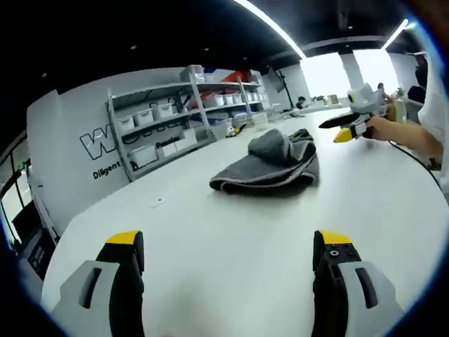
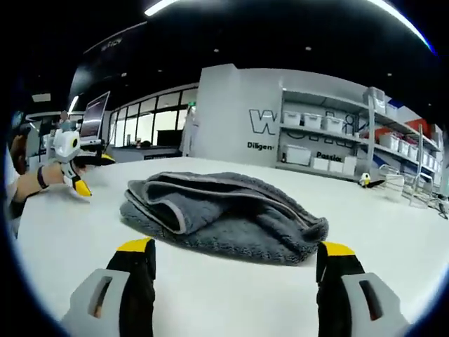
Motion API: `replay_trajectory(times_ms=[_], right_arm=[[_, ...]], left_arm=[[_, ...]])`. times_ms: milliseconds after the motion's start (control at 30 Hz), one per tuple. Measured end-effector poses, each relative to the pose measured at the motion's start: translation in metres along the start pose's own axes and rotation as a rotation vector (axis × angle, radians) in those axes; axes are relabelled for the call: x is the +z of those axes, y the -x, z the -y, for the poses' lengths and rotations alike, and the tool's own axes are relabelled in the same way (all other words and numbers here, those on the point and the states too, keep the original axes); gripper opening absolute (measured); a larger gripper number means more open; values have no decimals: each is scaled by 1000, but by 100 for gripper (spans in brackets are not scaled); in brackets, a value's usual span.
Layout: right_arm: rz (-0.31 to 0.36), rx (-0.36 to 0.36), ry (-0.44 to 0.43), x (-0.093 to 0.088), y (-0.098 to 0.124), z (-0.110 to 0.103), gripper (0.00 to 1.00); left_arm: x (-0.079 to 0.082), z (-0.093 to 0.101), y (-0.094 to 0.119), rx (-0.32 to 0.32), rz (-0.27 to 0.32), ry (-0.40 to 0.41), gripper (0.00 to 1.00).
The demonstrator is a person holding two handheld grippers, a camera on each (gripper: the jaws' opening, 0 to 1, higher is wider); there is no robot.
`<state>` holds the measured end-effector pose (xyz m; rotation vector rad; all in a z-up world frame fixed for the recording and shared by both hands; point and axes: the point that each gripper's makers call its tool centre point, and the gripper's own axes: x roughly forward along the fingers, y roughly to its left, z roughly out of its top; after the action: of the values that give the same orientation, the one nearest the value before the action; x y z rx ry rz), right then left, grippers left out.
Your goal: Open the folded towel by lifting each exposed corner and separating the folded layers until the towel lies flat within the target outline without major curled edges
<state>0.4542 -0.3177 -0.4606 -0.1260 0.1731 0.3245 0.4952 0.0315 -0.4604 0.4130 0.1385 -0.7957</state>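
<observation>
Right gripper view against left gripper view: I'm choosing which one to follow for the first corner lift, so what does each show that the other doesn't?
The right gripper view looks close at the grey towel, with its pale-edged folded layers stacked on the near side, and has glass-walled rooms far behind.

The left gripper view sees the towel farther off as a rumpled mound, with the right gripper held above the table beyond it.

Both share the white table, the shelving with bins, the lettered wall, and open jaws short of the towel. In the right gripper view, the left gripper shows far left.
</observation>
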Motion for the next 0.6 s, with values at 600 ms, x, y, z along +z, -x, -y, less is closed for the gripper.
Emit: replay_trajectory(times_ms=[600], right_arm=[[47,74,-37,9,3,-13,99]], left_arm=[[26,21,-21,44,24,-223,92]])
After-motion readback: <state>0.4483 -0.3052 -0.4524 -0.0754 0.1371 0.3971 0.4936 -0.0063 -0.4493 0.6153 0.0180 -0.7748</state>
